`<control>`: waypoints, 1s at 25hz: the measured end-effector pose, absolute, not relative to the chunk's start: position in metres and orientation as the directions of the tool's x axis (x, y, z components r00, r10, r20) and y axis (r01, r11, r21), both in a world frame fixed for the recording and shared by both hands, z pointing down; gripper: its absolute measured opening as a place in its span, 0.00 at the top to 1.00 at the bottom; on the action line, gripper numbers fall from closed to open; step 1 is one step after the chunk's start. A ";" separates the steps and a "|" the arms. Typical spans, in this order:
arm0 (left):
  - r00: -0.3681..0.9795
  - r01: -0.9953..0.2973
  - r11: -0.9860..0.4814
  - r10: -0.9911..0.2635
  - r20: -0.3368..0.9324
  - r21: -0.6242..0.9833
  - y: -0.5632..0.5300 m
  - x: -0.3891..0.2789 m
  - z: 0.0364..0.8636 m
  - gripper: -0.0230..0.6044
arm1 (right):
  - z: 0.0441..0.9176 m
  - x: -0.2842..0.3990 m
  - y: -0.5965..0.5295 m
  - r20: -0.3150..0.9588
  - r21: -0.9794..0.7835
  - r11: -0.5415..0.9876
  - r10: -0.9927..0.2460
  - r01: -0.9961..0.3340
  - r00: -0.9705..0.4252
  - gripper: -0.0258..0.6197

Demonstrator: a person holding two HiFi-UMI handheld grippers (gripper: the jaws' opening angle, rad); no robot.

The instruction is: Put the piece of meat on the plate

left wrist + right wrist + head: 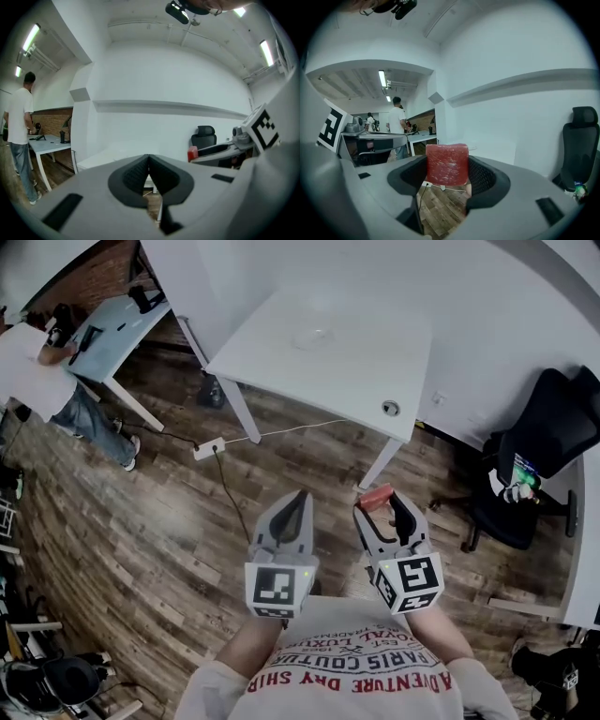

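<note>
A red block of meat [447,164] sits clamped between the jaws of my right gripper [448,169]; in the head view the meat [377,497] shows at the tip of that gripper [380,507], held over the wooden floor short of the white table [366,371]. A pale, clear plate [312,337] lies on the table top, far ahead of both grippers. My left gripper [298,502] is shut with nothing in it, level with the right one; its own view shows the jaws [148,165] pressed together, and the meat [192,153] to the right.
A black office chair [530,465] stands at the right. A white power strip [208,447] and its cable lie on the floor under the table's front edge. A person [42,381] stands at a second table [117,324] far left.
</note>
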State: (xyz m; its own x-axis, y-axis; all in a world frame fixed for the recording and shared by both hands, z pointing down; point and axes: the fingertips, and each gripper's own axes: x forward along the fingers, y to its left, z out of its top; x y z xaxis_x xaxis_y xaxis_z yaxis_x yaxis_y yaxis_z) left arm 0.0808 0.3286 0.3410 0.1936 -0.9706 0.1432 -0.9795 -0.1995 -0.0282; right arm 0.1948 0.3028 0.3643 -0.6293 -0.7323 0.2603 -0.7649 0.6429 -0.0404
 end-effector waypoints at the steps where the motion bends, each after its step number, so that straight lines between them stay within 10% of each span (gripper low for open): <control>1: 0.201 -0.978 -0.207 -0.969 0.144 -0.030 0.317 0.067 0.341 0.95 | 0.364 0.183 0.293 0.262 -0.041 0.635 -0.738 -0.771 -0.622 0.53; 25: 0.174 -0.984 -0.175 -0.960 0.220 0.014 0.114 -0.124 0.374 0.95 | 0.388 0.015 0.071 0.338 -0.094 0.617 -0.718 -0.781 -0.608 0.53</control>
State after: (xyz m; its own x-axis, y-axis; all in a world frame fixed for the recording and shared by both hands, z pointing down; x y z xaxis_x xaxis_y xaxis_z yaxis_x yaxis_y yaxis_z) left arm -0.1241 0.1140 0.3736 0.1741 -0.9598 0.2204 -0.9844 -0.1754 0.0137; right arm 0.0145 0.0705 0.3878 -0.6084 -0.7183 0.3375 -0.7811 0.6173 -0.0941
